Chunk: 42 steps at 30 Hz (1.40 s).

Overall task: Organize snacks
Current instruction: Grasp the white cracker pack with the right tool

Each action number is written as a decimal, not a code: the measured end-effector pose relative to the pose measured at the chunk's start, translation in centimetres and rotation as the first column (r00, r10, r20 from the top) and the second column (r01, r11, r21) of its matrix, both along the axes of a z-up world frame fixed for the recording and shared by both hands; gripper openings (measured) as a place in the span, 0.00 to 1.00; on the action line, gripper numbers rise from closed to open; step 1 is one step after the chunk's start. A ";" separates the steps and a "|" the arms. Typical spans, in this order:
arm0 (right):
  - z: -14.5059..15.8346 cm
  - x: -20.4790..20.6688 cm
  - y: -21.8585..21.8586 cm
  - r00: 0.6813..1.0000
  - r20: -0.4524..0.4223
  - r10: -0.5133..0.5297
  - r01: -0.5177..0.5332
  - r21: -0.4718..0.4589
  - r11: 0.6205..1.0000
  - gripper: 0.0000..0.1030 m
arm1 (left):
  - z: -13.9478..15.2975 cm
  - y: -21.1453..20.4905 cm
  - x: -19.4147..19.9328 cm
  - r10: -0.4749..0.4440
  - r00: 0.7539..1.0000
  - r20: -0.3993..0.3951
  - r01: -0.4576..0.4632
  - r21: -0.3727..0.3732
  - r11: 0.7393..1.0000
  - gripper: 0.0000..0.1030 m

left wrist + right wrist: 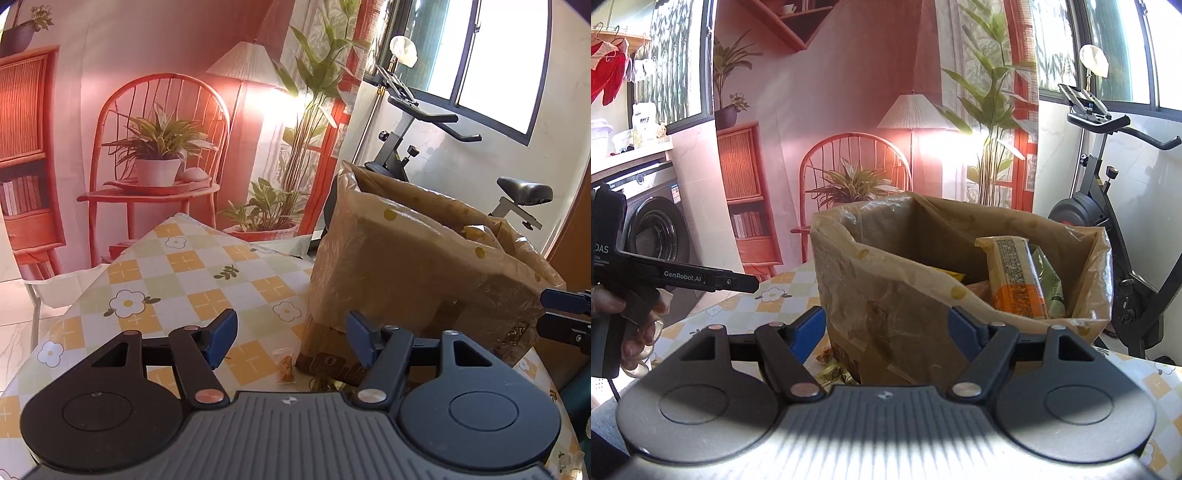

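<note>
Snacks: small clear packet with orange pieces (pixel 285 366) flat on checked worktop (pixel 192 258), just beside base of brown bag-lined box (pixel 406 266). More wrappers (pixel 833 371) at box foot, left side. Inside box: yellow-orange packet (pixel 1015 277) upright, green packet (pixel 1051 284) behind it. Left gripper (pixel 291 341) spread, empty, small packet between its fingers but untouched. Right gripper (pixel 888 334) spread, empty, near box front wall, contact unclear.
</note>
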State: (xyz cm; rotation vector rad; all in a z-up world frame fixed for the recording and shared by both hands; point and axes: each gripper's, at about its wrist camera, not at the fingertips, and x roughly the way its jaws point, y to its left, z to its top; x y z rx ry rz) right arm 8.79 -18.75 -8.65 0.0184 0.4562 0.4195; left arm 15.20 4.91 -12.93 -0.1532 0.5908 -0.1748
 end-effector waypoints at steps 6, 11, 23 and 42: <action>-2.5 -1.0 0.9 0.999 -0.030 0.034 -0.035 -0.015 0.999 0.74 | -2.8 1.8 -0.8 0.050 0.996 -0.068 -0.050 -0.008 0.999 0.66; -4.7 -1.7 0.9 0.997 -0.064 0.053 -0.055 -0.037 0.998 0.74 | -4.1 1.7 -1.8 0.056 0.994 -0.093 -0.056 0.007 0.998 0.66; -10.0 -4.0 -0.5 0.980 -0.182 0.084 -0.106 -0.113 0.988 0.74 | -6.5 -0.7 -3.0 0.031 0.990 -0.141 -0.027 0.031 0.999 0.66; -16.4 -7.6 -0.4 0.924 -0.347 0.160 -0.224 -0.152 0.963 0.49 | -8.2 -3.9 -3.4 -0.025 0.980 -0.196 0.043 0.084 0.996 0.66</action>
